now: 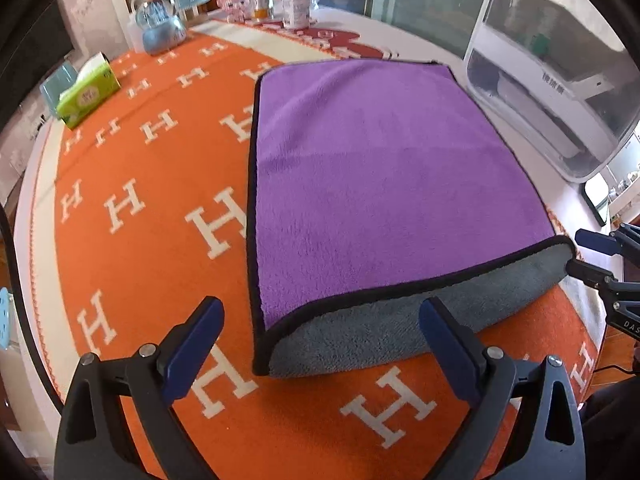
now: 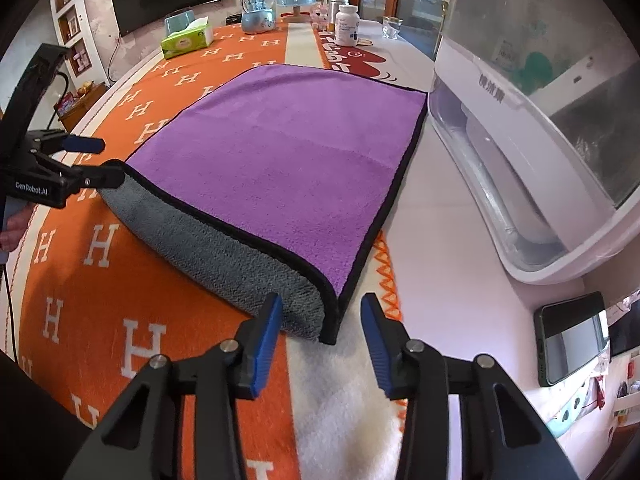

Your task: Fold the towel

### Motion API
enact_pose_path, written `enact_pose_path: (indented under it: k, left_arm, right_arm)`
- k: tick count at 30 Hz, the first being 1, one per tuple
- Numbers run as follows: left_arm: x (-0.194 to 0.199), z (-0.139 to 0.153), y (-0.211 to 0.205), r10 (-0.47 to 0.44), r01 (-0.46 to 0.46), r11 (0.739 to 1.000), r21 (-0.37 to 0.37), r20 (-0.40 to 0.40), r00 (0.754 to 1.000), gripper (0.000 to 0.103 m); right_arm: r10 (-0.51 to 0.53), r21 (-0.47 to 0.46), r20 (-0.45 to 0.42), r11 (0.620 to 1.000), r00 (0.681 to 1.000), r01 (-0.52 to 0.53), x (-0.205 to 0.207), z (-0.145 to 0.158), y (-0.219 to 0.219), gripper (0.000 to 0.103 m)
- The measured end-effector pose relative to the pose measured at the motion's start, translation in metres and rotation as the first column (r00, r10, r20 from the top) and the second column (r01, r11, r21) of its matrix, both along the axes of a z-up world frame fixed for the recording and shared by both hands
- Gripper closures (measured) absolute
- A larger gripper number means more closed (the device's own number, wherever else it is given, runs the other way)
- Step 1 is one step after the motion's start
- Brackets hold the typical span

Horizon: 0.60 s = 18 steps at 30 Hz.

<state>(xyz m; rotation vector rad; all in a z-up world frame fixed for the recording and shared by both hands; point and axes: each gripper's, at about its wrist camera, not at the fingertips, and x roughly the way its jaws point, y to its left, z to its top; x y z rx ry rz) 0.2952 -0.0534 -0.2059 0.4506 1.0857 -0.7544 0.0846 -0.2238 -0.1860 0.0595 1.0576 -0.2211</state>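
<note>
Towel (image 1: 380, 168): purple face up, grey underside showing at the rolled near fold, lying flat on the orange-patterned surface (image 1: 152, 264) beside a white plastic box (image 1: 552, 80). Likely soft, thick, light and limp; the black-bound corners by the fold look the best holds. Left tool (image 1: 320, 344) and right tool (image 2: 320, 340) hang near these corners, fingers apart, gripping nothing.

We see an orange H-patterned cloth (image 1: 160, 280) covering the counter, with a green tissue box (image 1: 90, 94), a snow globe (image 2: 258, 10), a white pill bottle (image 2: 347, 25) and a phone (image 2: 572, 338).
</note>
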Motion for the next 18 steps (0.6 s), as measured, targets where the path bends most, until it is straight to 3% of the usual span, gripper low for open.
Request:
enact_pose_path:
  k: [4, 13, 15, 18]
  left_arm:
    - [0.0005, -0.0074, -0.0004, -0.003, 0.003, 1.000, 0.006, -0.017, 1.000, 0.008]
    - [-0.0017, -0.0075, 0.0029, -0.019, 0.018, 1.000, -0.016, -0.060, 0.998, 0.040]
    - [-0.0026, -0.0072, 0.0037, -0.013, 0.012, 1.000, -0.013, -0.058, 0.998, 0.054]
    - [-0.0015, -0.0059, 0.0077, 0.008, -0.009, 1.000, -0.010, -0.059, 0.998, 0.063]
  right_arm:
    - [0.003, 0.010, -0.019, 1.000, 1.000, -0.002, 0.0028, -0.0054, 0.0005, 0.075]
    - [-0.011, 0.014, -0.027, 1.000, 1.000, 0.012, 0.0040, -0.0075, 0.0024, 0.084]
    - [-0.012, 0.019, -0.029, 1.000, 0.999, 0.013, 0.0042, -0.0072, 0.0021, 0.086]
    - [-0.011, 0.027, -0.031, 1.000, 0.999, 0.012, 0.0037, -0.0068, 0.0017, 0.090]
